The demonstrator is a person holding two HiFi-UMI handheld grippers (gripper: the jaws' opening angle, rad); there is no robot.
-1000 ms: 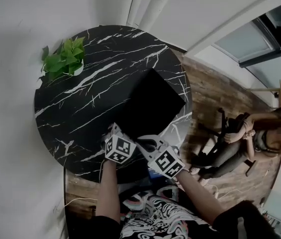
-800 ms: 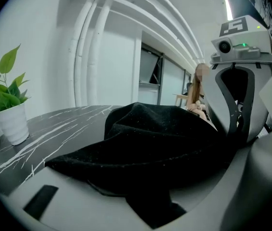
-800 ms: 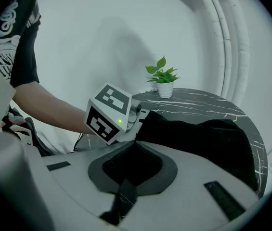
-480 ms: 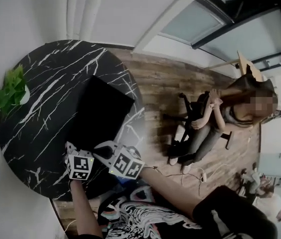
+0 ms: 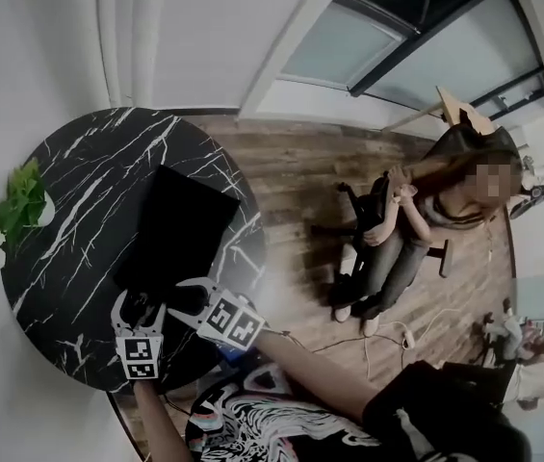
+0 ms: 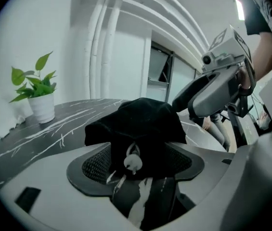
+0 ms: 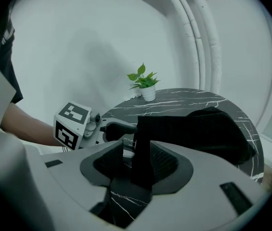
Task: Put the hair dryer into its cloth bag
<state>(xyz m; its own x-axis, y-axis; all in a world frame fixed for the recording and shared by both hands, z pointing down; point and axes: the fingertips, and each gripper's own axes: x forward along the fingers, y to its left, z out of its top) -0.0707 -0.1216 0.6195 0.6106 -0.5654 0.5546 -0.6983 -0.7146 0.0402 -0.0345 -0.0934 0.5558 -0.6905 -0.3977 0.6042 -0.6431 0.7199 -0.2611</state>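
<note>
Since both are opening, the left tongs [image 6: 138, 161] loose round the cloth bag's [image 5: 175, 227] drawstring mouth and the right tongs [image 7: 136, 165] loose round a fold beside it, the bag lies slack on the table [image 5: 64, 224]. Hair dryer unseen; judged inside, hence release.

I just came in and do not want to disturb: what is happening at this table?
A person works two grippers at the near edge of the round table. The black bag lies there; both the left gripper and the right gripper have its cloth between their jaws, which are opening. No hair dryer shows.
</note>
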